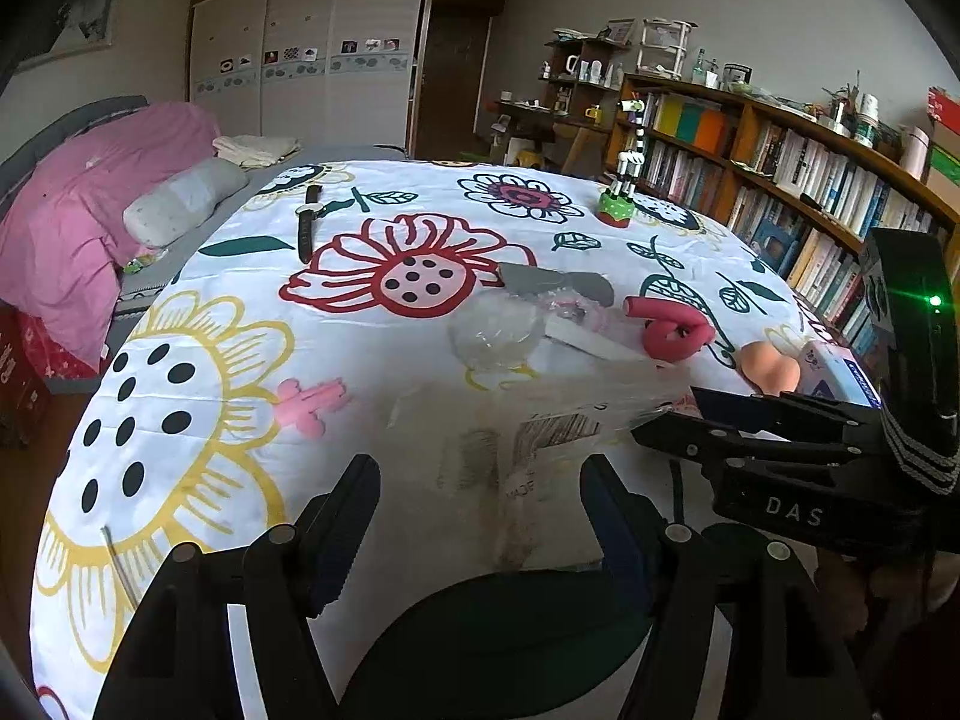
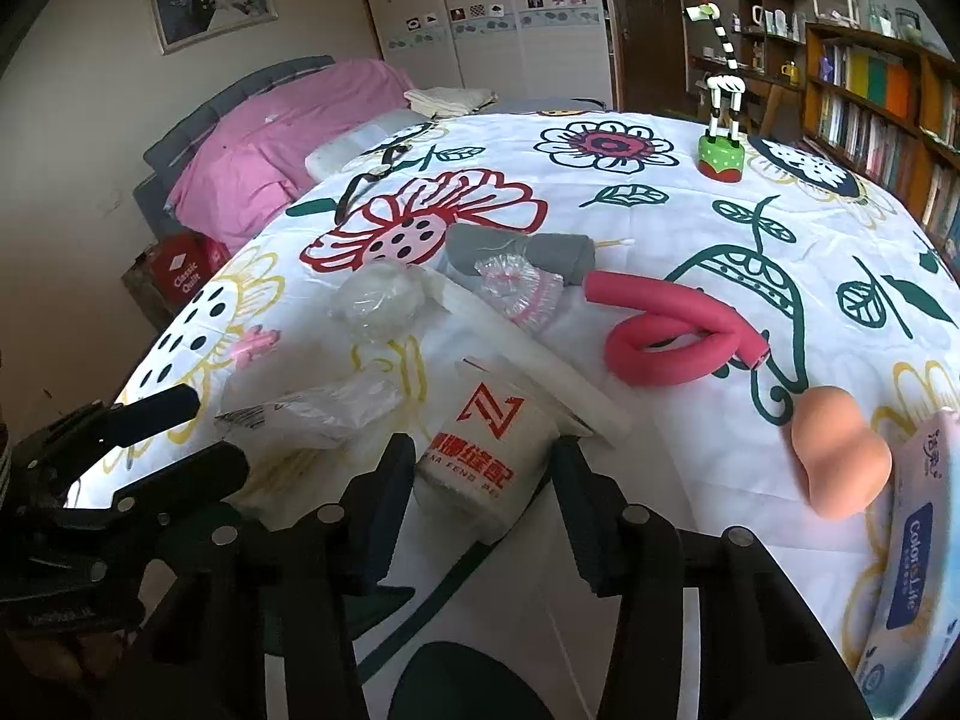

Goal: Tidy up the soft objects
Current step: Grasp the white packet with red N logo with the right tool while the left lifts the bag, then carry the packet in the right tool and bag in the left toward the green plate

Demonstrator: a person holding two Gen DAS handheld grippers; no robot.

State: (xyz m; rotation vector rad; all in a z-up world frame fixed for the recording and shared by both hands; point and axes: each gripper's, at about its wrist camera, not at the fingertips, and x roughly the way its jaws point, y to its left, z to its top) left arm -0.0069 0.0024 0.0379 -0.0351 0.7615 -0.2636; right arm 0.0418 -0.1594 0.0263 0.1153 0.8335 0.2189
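Your left gripper (image 1: pixel 480 516) hangs with fingers wide apart over a clear plastic bag (image 1: pixel 540 438) on the flowered cloth (image 1: pixel 198 372). Your right gripper (image 2: pixel 480 510) has fingers part-closed either side of a white roll with red lettering (image 2: pixel 486 456); they seem just short of touching. A peach sponge (image 2: pixel 840 462) lies to its right.

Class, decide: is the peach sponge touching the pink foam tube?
Apart. The right wrist view shows bare patterned cloth between the peach sponge and the pink foam tube.
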